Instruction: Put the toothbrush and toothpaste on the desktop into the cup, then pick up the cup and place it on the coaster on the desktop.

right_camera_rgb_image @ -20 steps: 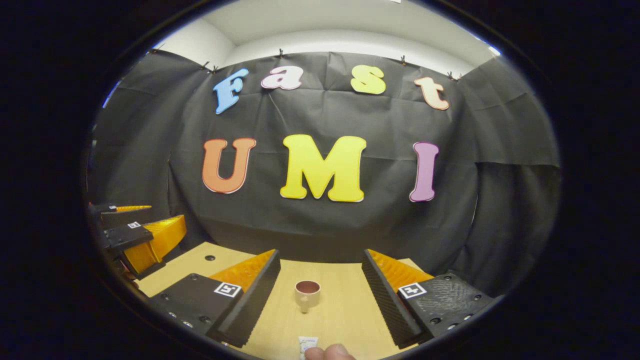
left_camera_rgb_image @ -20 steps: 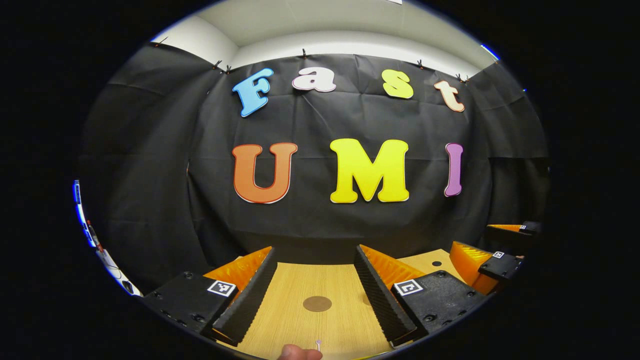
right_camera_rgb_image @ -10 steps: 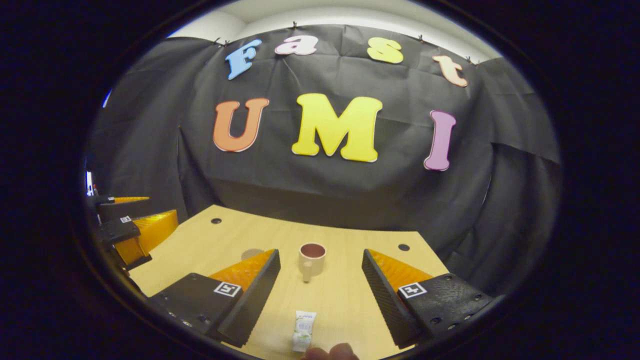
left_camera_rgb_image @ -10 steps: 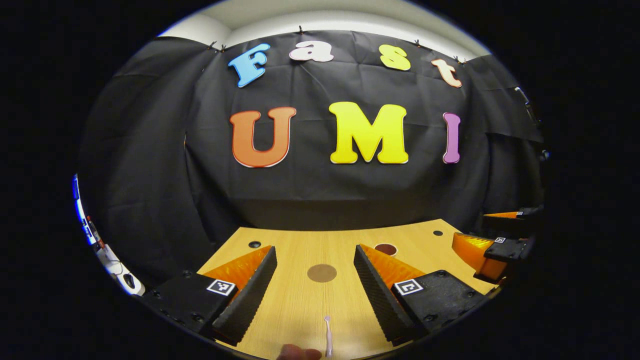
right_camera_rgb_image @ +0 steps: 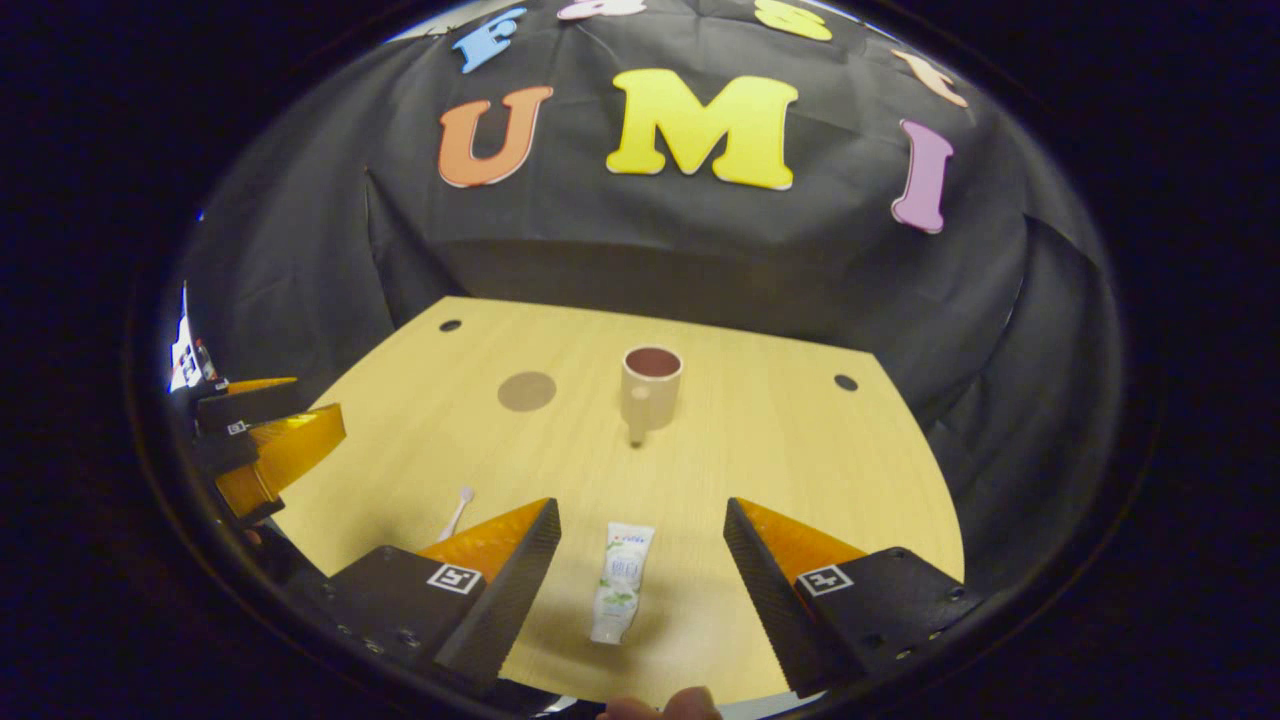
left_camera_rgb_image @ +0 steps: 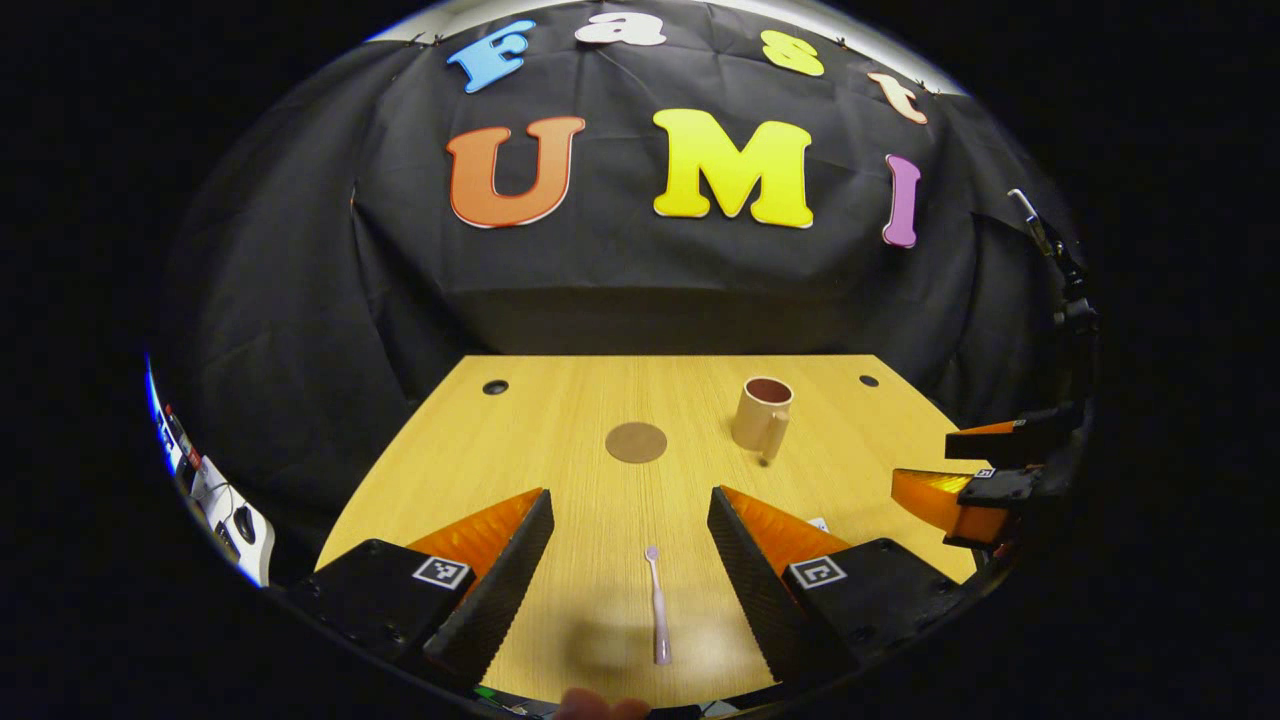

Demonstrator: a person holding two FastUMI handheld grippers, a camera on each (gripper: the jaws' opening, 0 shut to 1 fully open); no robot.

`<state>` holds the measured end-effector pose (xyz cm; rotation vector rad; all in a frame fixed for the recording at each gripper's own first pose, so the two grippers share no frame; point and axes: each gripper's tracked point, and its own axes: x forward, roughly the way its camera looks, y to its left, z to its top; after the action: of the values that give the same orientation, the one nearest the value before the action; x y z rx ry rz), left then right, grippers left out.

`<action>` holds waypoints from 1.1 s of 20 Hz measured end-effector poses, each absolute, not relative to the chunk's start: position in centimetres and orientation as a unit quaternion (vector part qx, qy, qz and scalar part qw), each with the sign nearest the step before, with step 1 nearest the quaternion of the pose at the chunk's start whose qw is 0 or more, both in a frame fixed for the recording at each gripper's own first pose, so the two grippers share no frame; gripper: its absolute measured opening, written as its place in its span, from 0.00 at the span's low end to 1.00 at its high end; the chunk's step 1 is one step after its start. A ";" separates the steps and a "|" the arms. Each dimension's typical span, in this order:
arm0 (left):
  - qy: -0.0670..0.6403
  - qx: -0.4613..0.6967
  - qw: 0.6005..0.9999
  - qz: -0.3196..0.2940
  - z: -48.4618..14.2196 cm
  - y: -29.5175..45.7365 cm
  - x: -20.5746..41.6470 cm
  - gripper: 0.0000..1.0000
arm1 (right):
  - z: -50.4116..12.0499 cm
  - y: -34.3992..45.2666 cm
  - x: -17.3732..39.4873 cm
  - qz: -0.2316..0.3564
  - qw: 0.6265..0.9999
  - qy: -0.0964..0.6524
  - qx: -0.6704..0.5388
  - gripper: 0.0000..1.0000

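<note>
A pale pink toothbrush [left_camera_rgb_image: 657,607] lies flat on the wooden desktop [left_camera_rgb_image: 560,440], between the fingers of my open left gripper [left_camera_rgb_image: 630,560], which hovers above it. A white toothpaste tube [right_camera_rgb_image: 620,582] lies between the fingers of my open right gripper [right_camera_rgb_image: 640,570], also raised above the desk. A beige cup [right_camera_rgb_image: 651,388] with a dark inside stands upright mid-desk, its handle toward me; the left gripper view has the cup [left_camera_rgb_image: 763,414] at the right. A round brown coaster [left_camera_rgb_image: 636,442] lies left of the cup. The toothbrush head [right_camera_rgb_image: 462,502] peeks out left of my right gripper.
The other gripper [left_camera_rgb_image: 975,480] appears at the right edge of the left gripper view, and at the left edge [right_camera_rgb_image: 260,440] of the right gripper view. Small dark holes [left_camera_rgb_image: 495,387] mark the desk's far corners. The black cloth wall stands behind. A fingertip [right_camera_rgb_image: 660,706] shows at the bottom.
Both views have tilted down and risen, so more of the desk shows. The whole toothbrush, the tube, cup and coaster have come into view. Both grippers stay open.
</note>
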<state>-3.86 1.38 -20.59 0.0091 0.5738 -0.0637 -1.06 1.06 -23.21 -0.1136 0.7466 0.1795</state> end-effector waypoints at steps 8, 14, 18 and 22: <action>0.393 0.007 0.917 -0.069 -26.6 -0.6 -7.1 1.00 | -30.3 1.1 -3.9 0.089 0.862 0.496 -0.058 0.98; 0.457 -0.003 0.887 -0.070 -29.1 -0.8 -8.9 1.00 | -34.6 1.3 -5.5 0.083 0.806 0.584 -0.049 0.98; 0.470 -0.013 0.880 -0.063 -30.0 -0.2 -8.8 1.00 | -36.8 1.2 -5.2 0.054 0.784 0.618 -0.028 0.97; 0.486 -0.019 0.872 -0.050 -30.8 0.2 -8.6 1.00 | -38.8 1.3 -5.4 0.029 0.756 0.653 -0.009 0.95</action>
<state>-8.64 0.21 -30.76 -0.0392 1.0155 -0.1048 -5.41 1.26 -38.84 -0.0190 1.4242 0.0642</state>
